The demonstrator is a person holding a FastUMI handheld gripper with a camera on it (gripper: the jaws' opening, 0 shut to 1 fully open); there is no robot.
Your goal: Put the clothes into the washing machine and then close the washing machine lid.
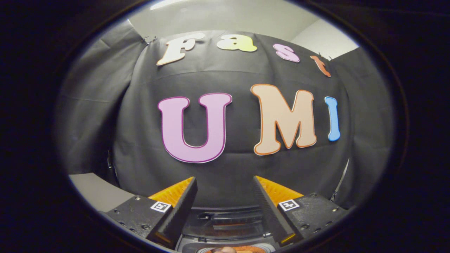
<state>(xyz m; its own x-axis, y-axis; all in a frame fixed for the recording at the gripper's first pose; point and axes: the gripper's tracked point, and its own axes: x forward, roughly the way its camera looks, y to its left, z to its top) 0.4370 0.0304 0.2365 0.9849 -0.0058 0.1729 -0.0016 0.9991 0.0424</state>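
A black cloth wall [225,168] hangs across the booth and takes up most of the gripper view, creased in soft folds, with a pale wall and ceiling [225,17] above its top edge and a strip of light surface [95,191] beyond the left finger. The gripper [225,184] is held high and level, looking straight at that cloth, and its two fingers [182,207] stand wide apart with nothing between them but open air; they press on nothing. Low down between the fingers, and below their tips, lies the washing machine [225,225]: a small part of its top shows, a dark, glossy, smoky-clear lid panel with a pale grey rim along its near edge. The lid lies flat rather than raised, its broad face turned upward, and its long edge runs crosswise, from one finger to the other, square to the line of the fingers. Something orange-brown [232,226] shows dimly through the tinted panel, too blurred to say what it is. Nearer still, at the very foot of the view, sits a rounded orange-brown patch [239,249] against the grey rim; whether it is cloth or a part of the machine cannot be told. The machine stands close against the foot of the cloth wall, with the gripper above it and apart from it.
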